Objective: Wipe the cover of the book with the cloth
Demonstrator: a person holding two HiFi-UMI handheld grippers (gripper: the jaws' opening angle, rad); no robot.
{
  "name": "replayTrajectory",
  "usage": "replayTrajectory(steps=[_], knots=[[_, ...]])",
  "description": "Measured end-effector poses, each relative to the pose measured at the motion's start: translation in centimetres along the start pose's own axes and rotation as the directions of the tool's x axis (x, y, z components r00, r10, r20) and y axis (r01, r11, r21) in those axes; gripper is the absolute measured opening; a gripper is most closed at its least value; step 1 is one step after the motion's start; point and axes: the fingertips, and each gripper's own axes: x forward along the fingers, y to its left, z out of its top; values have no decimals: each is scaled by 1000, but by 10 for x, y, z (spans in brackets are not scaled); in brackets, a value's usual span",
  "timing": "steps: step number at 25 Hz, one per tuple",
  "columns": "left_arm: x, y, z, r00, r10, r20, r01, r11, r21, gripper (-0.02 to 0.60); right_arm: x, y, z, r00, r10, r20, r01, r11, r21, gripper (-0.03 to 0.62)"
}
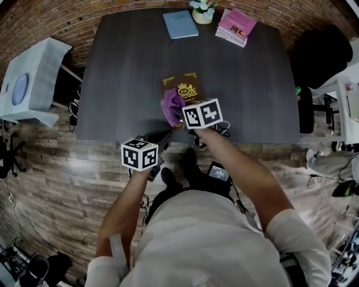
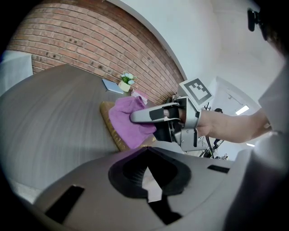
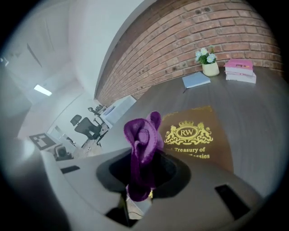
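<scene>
A brown book with a gold crest [image 1: 185, 87] lies flat on the dark table [image 1: 123, 84], near its front edge. My right gripper [image 1: 178, 115] is shut on a bunched purple cloth [image 1: 171, 105] that hangs over the book's near left corner. In the right gripper view the cloth [image 3: 143, 140] sticks up out of the jaws [image 3: 137, 198], with the book's cover [image 3: 194, 135] just beyond. The left gripper view shows the cloth [image 2: 126, 119] resting on the book [image 2: 109, 124]. My left gripper [image 1: 162, 134] hovers at the table's front edge, shut and empty [image 2: 149, 180].
At the table's far edge lie a blue notebook [image 1: 180, 24], a small flower pot [image 1: 202, 12] and a stack of pink books [image 1: 236, 26]. A white cabinet [image 1: 31, 78] stands left of the table, a black office chair [image 1: 314, 106] to the right.
</scene>
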Motion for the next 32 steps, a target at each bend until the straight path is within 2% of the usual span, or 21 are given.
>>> replayTrajectory(steps=[4, 32], knots=[[2, -3, 0, 1000, -4, -9, 4, 1000, 3, 8, 6, -14, -18, 999, -39, -36, 38, 999, -16, 98], [42, -28, 10, 997, -60, -56, 63, 997, 39, 8, -51, -84, -24, 986, -166, -1, 165, 982, -95, 106]])
